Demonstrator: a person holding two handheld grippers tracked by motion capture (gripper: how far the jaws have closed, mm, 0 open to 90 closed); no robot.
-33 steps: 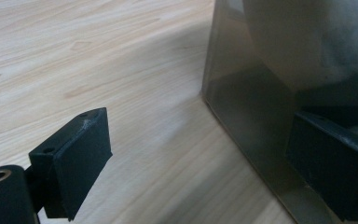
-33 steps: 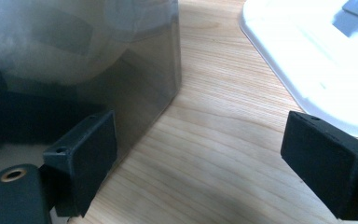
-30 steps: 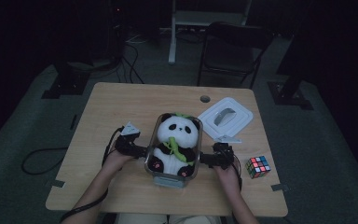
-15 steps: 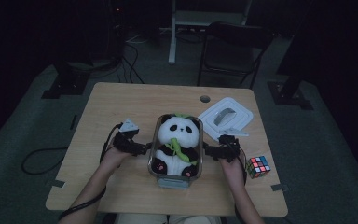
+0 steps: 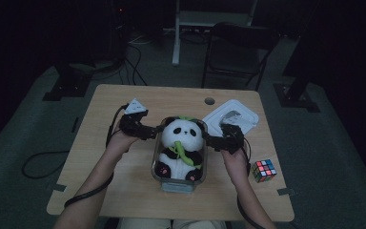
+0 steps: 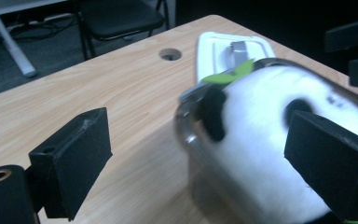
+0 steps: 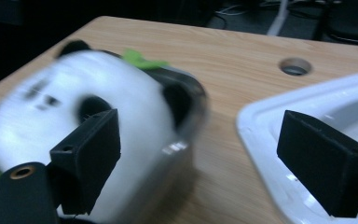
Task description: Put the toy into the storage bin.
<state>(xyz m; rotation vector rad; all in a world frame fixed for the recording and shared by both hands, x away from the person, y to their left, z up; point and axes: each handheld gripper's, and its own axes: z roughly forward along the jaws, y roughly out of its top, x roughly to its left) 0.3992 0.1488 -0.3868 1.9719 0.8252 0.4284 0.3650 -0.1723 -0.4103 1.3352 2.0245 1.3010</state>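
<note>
Plush panda (image 5: 181, 148) in clear box (image 5: 158, 168) — left tool (image 5: 153, 130), right tool (image 5: 210, 140) both spread, seemingly flanking its head.

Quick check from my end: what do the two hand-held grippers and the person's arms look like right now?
Both are black. The left hand-held gripper carries a grey three-cornered plate on top and trails a black cable along the forearm. The right hand-held gripper trails its own cable. Each has two blocky black pads, with a brass-coloured ring at one base. Forearms are bare, no sleeves visible.
</note>
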